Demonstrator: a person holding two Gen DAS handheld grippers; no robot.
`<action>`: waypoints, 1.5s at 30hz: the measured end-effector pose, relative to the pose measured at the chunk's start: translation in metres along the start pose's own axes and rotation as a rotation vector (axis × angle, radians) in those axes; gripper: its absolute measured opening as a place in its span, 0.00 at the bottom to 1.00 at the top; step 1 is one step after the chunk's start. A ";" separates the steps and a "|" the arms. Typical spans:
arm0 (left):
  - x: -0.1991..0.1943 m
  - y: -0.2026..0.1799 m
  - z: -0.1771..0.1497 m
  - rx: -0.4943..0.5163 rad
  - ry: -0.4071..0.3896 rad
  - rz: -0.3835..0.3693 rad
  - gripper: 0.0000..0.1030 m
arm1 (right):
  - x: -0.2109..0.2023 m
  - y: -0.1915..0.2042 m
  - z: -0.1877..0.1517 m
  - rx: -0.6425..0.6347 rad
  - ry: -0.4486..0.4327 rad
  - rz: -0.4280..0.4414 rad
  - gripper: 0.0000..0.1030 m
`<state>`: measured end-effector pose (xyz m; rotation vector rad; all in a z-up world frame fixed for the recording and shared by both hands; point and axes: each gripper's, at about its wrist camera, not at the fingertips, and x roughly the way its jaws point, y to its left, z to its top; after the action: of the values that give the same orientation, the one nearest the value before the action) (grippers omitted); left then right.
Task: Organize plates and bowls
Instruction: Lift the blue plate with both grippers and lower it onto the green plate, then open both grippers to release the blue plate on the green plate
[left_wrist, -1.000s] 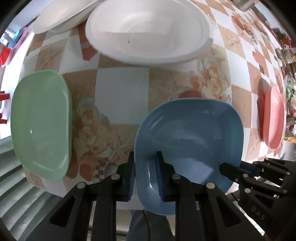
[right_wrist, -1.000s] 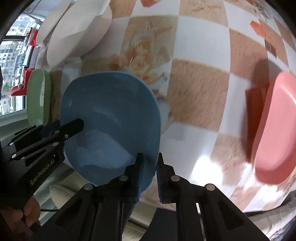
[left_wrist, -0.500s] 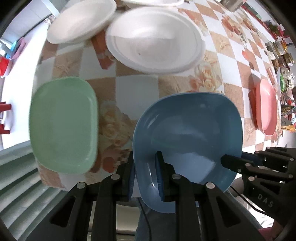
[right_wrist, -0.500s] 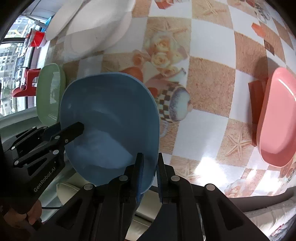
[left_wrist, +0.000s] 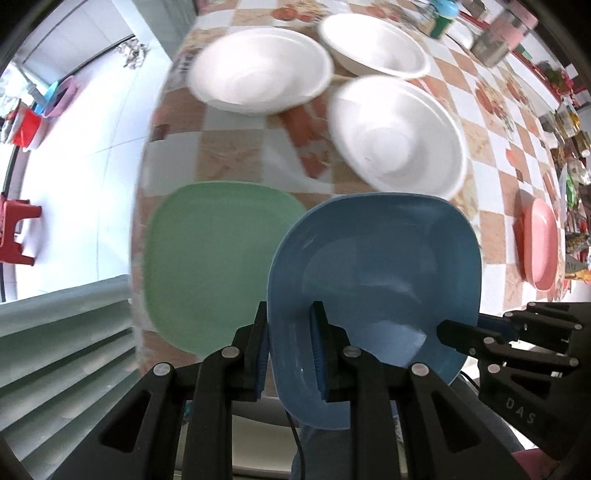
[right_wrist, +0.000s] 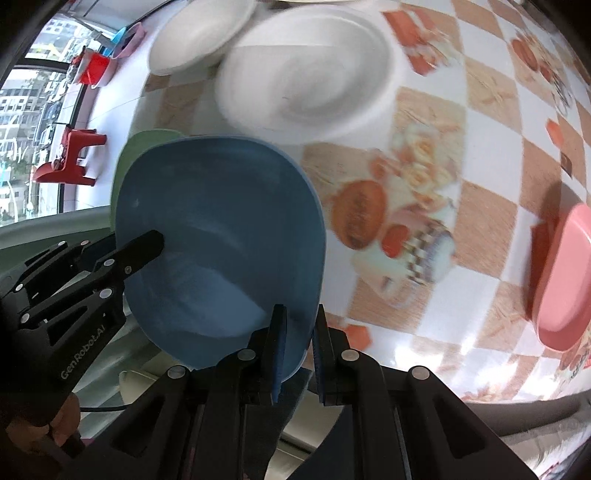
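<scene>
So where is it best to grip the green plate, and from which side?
Grip the green plate on its raised rim at the near edge, one finger above and one below. It lies flat near the table's front-left corner, so that rim seems reachable from the front. Both the left gripper and right gripper are shut on the blue plate.

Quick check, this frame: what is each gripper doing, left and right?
Left gripper: shut on the blue plate, clamping its rim.
Right gripper: shut on the blue plate, clamping the opposite rim.
</scene>
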<state>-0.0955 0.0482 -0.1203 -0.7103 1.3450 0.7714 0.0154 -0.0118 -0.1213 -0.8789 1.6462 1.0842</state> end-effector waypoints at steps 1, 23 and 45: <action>-0.002 0.006 0.000 -0.003 -0.004 0.006 0.22 | 0.001 0.006 0.002 -0.004 -0.002 0.002 0.15; 0.005 0.092 0.030 -0.032 0.020 0.110 0.22 | 0.030 0.069 0.043 -0.078 0.066 0.037 0.15; -0.031 0.052 0.016 0.022 -0.053 0.071 0.77 | -0.008 0.029 0.015 -0.121 -0.050 -0.022 0.93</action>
<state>-0.1305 0.0886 -0.0883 -0.6237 1.3347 0.8252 -0.0041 0.0129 -0.1088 -0.9388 1.5391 1.1910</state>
